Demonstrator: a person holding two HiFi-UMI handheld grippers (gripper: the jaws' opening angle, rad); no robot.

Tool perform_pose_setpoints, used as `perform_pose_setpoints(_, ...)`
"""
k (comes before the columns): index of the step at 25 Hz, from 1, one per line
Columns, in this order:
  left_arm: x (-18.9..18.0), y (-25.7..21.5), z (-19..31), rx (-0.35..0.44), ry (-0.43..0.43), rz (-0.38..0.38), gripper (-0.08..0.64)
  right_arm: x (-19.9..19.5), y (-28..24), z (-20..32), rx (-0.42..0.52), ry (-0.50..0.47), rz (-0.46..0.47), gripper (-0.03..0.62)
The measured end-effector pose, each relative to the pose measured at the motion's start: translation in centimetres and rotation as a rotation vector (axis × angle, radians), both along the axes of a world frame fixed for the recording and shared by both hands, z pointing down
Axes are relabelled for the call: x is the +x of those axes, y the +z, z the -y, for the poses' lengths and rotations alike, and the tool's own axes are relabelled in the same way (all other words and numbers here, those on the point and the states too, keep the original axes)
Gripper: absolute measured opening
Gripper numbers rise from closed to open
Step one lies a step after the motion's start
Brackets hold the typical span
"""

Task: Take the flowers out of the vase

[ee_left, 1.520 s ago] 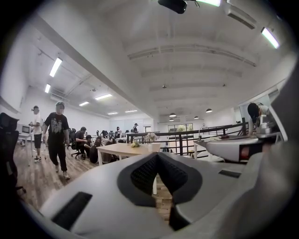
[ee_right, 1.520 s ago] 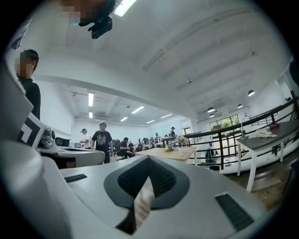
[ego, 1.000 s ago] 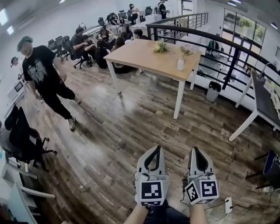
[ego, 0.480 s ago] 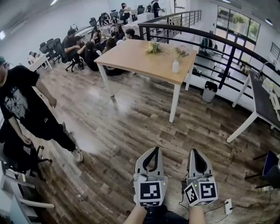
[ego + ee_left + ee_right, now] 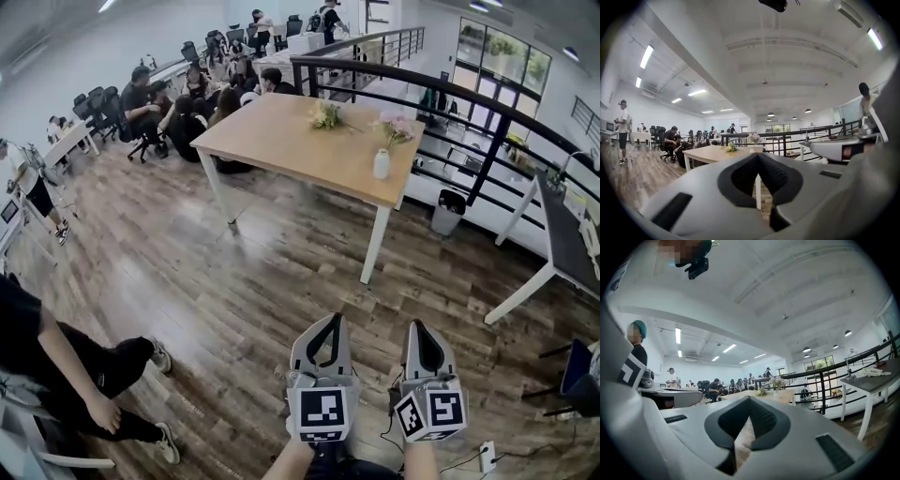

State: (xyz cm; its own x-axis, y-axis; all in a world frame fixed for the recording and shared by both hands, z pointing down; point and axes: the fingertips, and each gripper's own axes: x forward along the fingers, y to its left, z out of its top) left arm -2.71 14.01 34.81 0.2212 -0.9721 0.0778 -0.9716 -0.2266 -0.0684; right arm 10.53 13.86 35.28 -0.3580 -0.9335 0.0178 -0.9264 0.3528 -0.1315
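A small white vase (image 5: pixel 382 164) with pink flowers (image 5: pixel 394 127) stands near the right edge of a light wooden table (image 5: pixel 281 131), far ahead of me. A loose yellowish bunch (image 5: pixel 326 115) lies on the tabletop behind it. My left gripper (image 5: pixel 332 318) and right gripper (image 5: pixel 418 324) are side by side low in the head view, over the wooden floor, both shut and holding nothing. In the left gripper view the vase (image 5: pixel 754 149) shows small beyond the gripper (image 5: pixel 757 154). In the right gripper view the flowers (image 5: pixel 778 382) show past the gripper (image 5: pixel 750 398).
A black railing (image 5: pixel 450 94) runs behind the table, with a grey bin (image 5: pixel 448 211) beside it. A second table (image 5: pixel 562 225) stands at the right. Several people (image 5: pixel 178 98) sit at the back left. A person in black (image 5: pixel 75 375) is at the bottom left.
The table and vase have come nearer in the head view. The person in black has passed from the upper left to the bottom left. Both grippers remain shut.
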Motion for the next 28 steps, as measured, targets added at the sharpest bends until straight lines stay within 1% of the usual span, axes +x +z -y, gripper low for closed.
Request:
perform_pose_setpoints(6,-2.8,-0.2,5.1,0.004,0.013,-0.012,0.032,-2.8,-0.2,4.9,0.003,0.013,-0.014,-0.003)
perform_pose_setpoints(11,-4.3,-0.2,7.8,0.007,0.020,-0.017,0.033,-4.6,-0.4,7.5,0.011,0.012,-0.033,-0.003)
perform_pose_setpoints(15,-5.0,0.4,9.4,-0.027,0.016,-0.039,0.033,-5.3,0.2,9.3,-0.004,0.010,-0.030,-0.003)
perform_pose_setpoints(18,-5.4,0.7,10.6,-0.009,0.016,-0.021,0.032,-5.5,0.8,10.5,-0.021,0.011,-0.028,-0.003)
perform_pose_setpoints(23,-6.1,1.6,13.0,-0.027,-0.012,-0.023,0.034,-6.0,1.4,13.3,-0.030,-0.014,-0.028,-0.003)
perform_pose_setpoints(28,-6.1,2.0,16.5,-0.026,-0.041,-0.008,0.032,-6.2,1.8,17.3,-0.024,-0.049,-0.018,-0.003)
